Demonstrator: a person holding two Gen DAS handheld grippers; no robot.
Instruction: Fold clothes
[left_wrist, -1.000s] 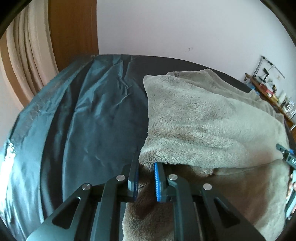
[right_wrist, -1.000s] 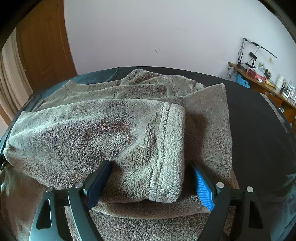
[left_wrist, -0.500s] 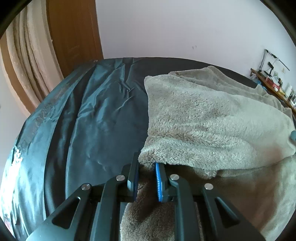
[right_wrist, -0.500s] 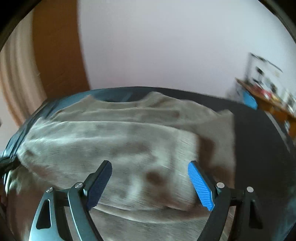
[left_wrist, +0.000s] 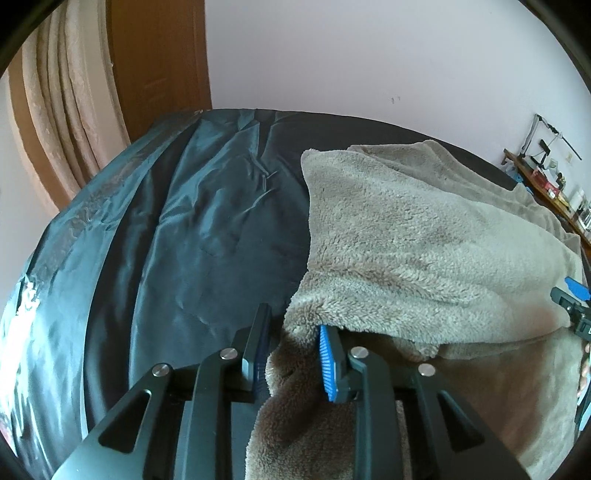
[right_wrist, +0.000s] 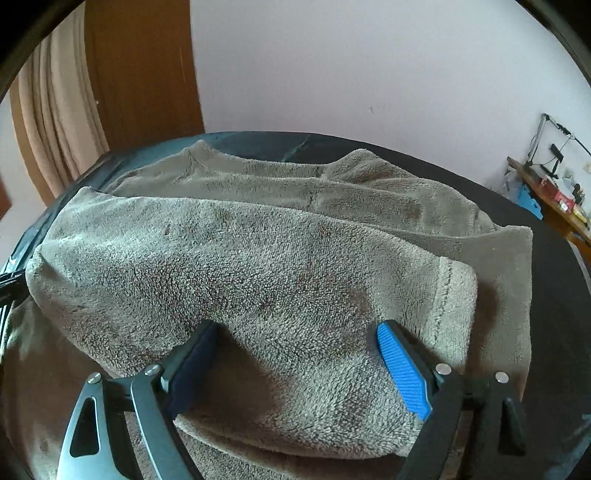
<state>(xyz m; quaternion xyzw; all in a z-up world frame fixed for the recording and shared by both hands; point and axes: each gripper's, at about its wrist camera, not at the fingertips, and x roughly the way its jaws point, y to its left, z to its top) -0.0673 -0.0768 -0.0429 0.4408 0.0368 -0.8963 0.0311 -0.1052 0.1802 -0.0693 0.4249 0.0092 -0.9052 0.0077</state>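
Sweater folded on bed; left hand-held gripper jaws opening around its near-left corner, right hand-held gripper released.

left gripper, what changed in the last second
The left gripper is opening, its jaws parting from the folded edge of the grey fleece garment, which still lies between them. The right gripper stayed wide open over the sleeve. The garment kept its fold.

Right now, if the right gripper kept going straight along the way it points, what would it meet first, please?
Most likely the folded-over sleeve of the grey fleece garment, which lies directly ahead of the right gripper, between its wide-open fingers. Depth is hard to judge through the fisheye, but nothing else lies in between.
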